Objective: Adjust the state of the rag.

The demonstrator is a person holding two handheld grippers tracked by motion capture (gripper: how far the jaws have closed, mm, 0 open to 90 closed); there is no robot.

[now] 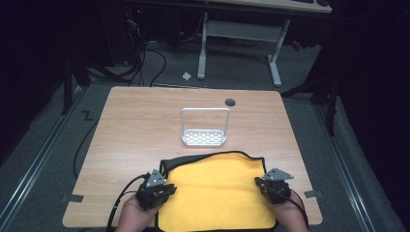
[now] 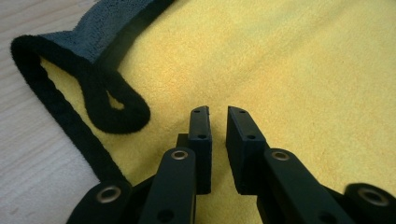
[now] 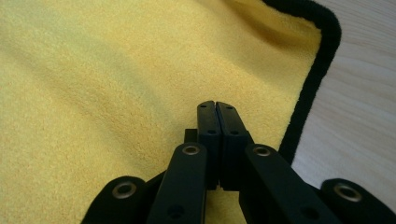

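From the high view, a yellow cloth (image 1: pixel 217 191) with a black border lies flat on the near half of the wooden surface (image 1: pixel 135 125), its near edge reaching the surface's front rim. The left gripper (image 1: pixel 167 189) sits at the cloth's left edge and the right gripper (image 1: pixel 258 183) at its right edge, each held by a hand coming in from the bottom. Beyond the cloth, toward the middle of the surface, stands a small white rack (image 1: pixel 204 126) with an upright handle, apart from the cloth.

In the left gripper view, the left gripper (image 2: pixel 218 112) hovers over the cloth (image 2: pixel 289 84) with its jaws a narrow gap apart and nothing between them. Just to the left and ahead of the jaws, the cloth's far corner is folded back, showing a grey underside (image 2: pixel 100 30) and a black hanging loop (image 2: pixel 114 109) lying on the yellow. The black border runs along the left, with bare wood beyond it.

In the right gripper view, the right gripper (image 3: pixel 215 105) has its jaws pressed together, empty, over the cloth (image 3: pixel 102 79). The cloth's black edge (image 3: pixel 310 88) runs just to the right of the jaws, up to its far right corner.

Judging from this, each gripper is beside its own side edge, so the folded-back corner is the left one's to reach, forward and slightly outward.
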